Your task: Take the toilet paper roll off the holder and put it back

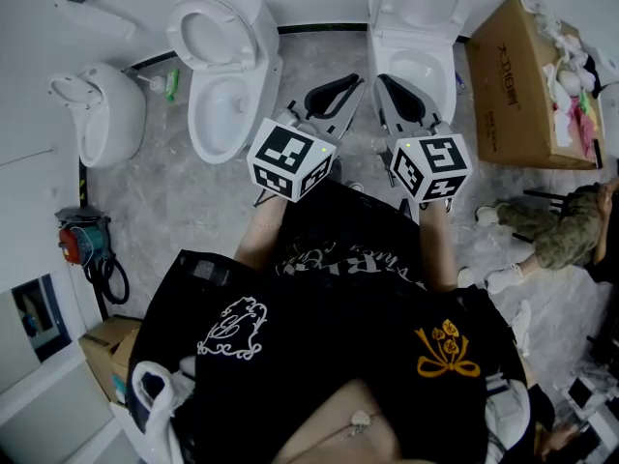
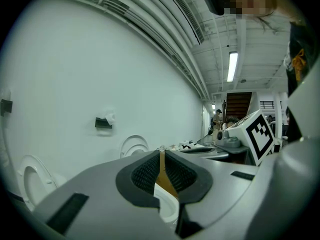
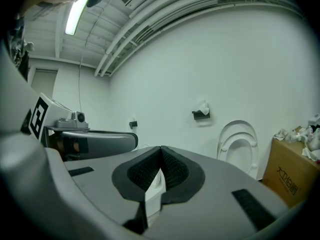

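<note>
The holder (image 3: pixel 201 114) on the wall was too small to tell what the white scrap (image 3: pixel 203 107) on it was, perhaps paper. The right-hand toilet (image 1: pixel 418 61) was cut by the top edge, and a seated person (image 1: pixel 559 228) ran off the right edge.

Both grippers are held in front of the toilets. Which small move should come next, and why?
Probably carry the right gripper forward toward the toilet paper holder on the wall, then open its fingers. The holder with its paper is far off, and the fingers are shut with nothing between them.
</note>
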Tool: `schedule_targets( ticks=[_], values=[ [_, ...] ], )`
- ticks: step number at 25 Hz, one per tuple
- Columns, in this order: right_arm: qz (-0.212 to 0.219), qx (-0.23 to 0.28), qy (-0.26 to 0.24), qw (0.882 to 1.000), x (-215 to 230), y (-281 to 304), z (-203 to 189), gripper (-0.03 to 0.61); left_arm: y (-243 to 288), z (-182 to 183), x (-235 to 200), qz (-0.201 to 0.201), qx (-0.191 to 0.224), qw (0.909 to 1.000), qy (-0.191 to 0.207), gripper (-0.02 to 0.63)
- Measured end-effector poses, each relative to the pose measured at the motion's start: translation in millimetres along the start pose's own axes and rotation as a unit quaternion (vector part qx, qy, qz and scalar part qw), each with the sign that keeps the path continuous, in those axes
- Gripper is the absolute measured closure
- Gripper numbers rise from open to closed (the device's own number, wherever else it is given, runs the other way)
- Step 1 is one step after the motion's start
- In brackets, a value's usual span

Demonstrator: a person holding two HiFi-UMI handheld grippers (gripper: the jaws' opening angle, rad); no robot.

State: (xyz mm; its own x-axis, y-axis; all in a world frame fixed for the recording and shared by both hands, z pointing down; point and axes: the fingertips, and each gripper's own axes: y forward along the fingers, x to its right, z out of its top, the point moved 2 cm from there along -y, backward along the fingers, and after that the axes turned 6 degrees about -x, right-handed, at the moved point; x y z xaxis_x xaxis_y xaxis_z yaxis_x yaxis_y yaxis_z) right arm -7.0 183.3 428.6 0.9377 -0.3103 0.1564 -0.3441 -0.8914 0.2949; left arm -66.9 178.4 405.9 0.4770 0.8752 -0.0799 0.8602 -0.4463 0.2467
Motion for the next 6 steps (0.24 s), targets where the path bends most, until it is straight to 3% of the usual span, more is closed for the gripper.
schedule_targets(
  ticks=[6],
  values=[
    [-0.002, 0.000, 0.002, 1.000, 2.1, 0.5, -1.1, 0.567, 2.0, -2.3, 3.4, -0.004, -0.004, 1.0000, 0.004, 0.569]
  ],
)
